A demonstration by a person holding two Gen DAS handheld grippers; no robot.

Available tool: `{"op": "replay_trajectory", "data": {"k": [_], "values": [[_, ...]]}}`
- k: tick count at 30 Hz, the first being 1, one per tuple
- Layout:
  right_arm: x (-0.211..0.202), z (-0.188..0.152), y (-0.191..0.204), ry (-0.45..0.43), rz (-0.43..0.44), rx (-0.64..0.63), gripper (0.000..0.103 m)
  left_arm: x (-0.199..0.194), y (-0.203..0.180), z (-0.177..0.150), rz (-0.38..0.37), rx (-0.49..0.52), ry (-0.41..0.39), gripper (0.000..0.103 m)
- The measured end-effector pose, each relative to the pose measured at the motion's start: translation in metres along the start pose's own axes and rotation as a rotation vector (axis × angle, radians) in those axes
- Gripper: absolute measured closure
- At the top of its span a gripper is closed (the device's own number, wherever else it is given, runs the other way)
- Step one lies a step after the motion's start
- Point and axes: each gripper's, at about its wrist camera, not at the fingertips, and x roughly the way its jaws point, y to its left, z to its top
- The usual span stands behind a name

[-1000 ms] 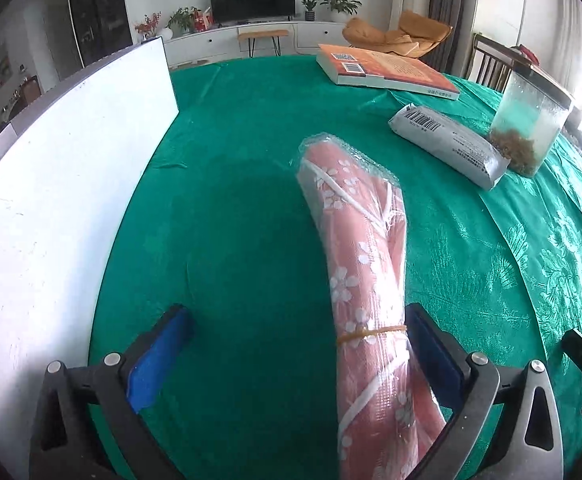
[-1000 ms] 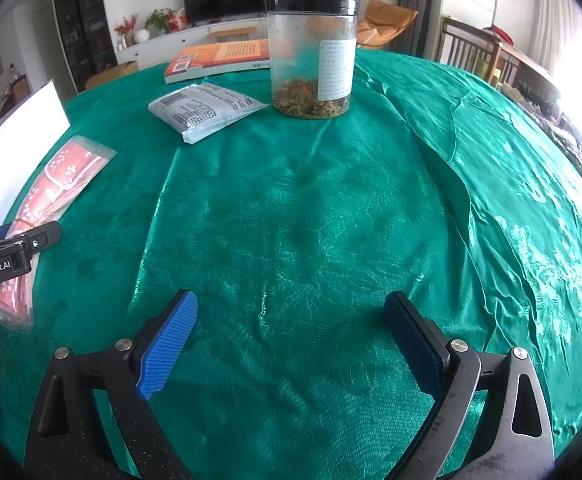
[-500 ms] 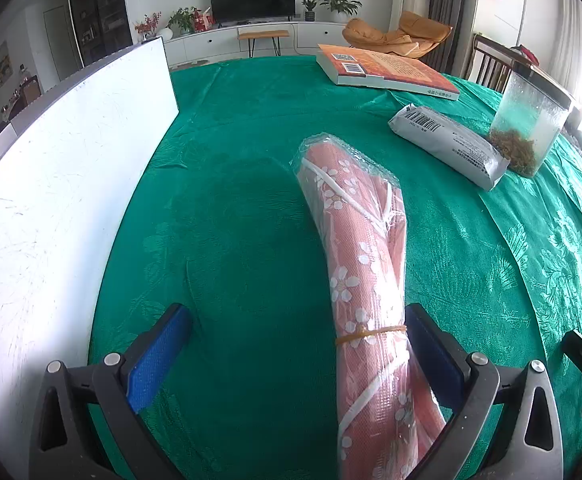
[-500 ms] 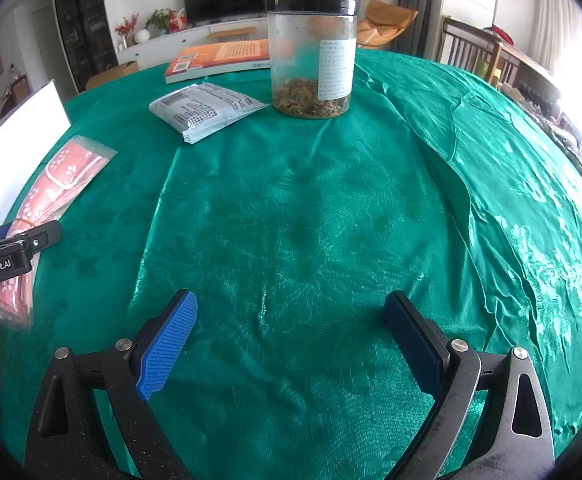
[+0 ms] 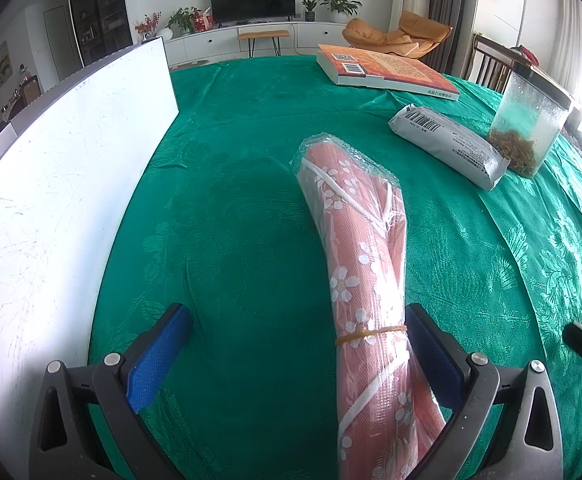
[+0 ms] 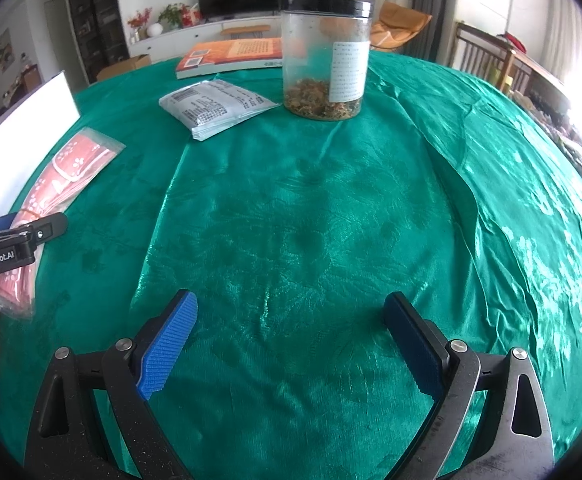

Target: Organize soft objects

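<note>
**Operator:** Across the worktop, under its shiny green patterned cloth [image 6: 331, 220], I've got the tall white board [image 5: 59, 184] standing along my left edge. Further back are the flat orange-covered book [image 5: 391, 70], the clear plastic jar with a black lid and dried bits in the bottom [image 6: 325, 56], and the soft grey printed pouch [image 6: 215, 106] just beside the jar.

**Second:** And the piece you're after?

**Operator:** That's the pink flower-print roll wrapped in clear plastic, a rubber band round it [image 5: 365, 276]. It lies flat on the cloth between the jaws of my left gripper [image 5: 295, 344], hard against the right-side pad; the left pad is well clear. Jaws wide apart, nothing pinched yet.

**Second:** Your other tool?

**Operator:** My right gripper [image 6: 291, 344] hovers over bare cloth, also spread wide, holding nothing.

**Second:** So what step is this?

**Operator:** I'd judge it the grasp approach. Next I should shift right to centre the roll, then squeeze gently near the band.
</note>
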Motion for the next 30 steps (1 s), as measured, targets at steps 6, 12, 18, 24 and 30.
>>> {"op": "replay_trajectory", "data": {"k": [6,12,18,24,30], "values": [[0.004,0.096,0.030,-0.074,0.094,-0.186,0.008,0.001,0.000,-0.001,0.000,0.000,0.000,0.000],[0.079,0.161,0.072,0.049,0.058,-0.358,0.008,0.001,0.001,-0.001,-0.001,0.000,-0.001,0.000],[0.126,0.181,0.069,0.147,0.070,-0.248,0.008,0.005,0.003,0.000,-0.001,0.000,-0.001,0.000],[0.105,0.158,0.065,0.230,0.118,-0.176,0.025,0.005,0.003,0.000,-0.001,0.000,-0.001,0.000],[0.032,0.054,0.005,0.209,0.076,-0.157,0.025,0.006,0.003,-0.001,0.003,0.001,-0.001,0.000]]}}
